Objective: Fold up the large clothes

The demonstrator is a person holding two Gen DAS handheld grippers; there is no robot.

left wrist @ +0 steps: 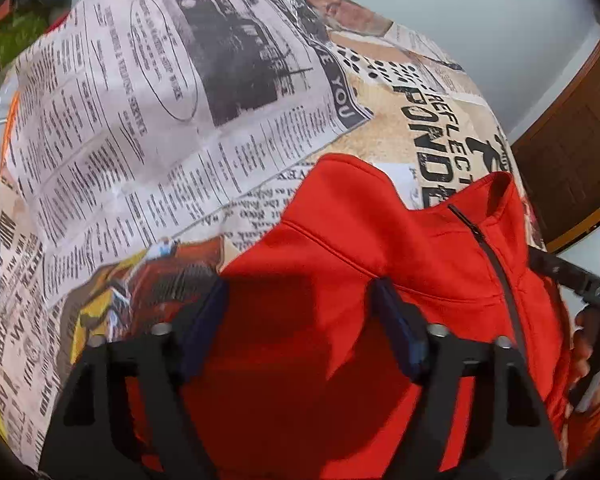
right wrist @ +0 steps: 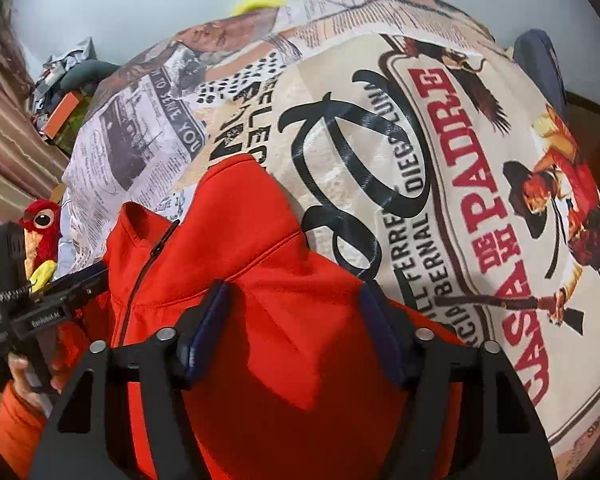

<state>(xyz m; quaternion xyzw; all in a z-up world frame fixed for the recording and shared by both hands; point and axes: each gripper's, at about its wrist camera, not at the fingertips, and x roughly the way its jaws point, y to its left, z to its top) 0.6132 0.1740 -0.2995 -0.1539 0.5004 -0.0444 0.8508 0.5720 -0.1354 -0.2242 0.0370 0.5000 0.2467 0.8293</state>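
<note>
Cloth with newspaper print [left wrist: 140, 128] fills my left view from nine to twelve o'clock, and only my right view shows the red "CASA DE PADRE" letters [right wrist: 496, 216] and a red toy bird [right wrist: 40, 220] at nine o'clock. The red jacket [left wrist: 340, 248] lies on that printed cloth, with its zipper [left wrist: 496, 264] toward three o'clock in my left view. My left tongs [left wrist: 300, 304] stand partly apart over the jacket. My right tongs [right wrist: 296, 308] stand partly apart over it too. I cannot tell if any pad presses the jacket. I see no box or basket.
</note>
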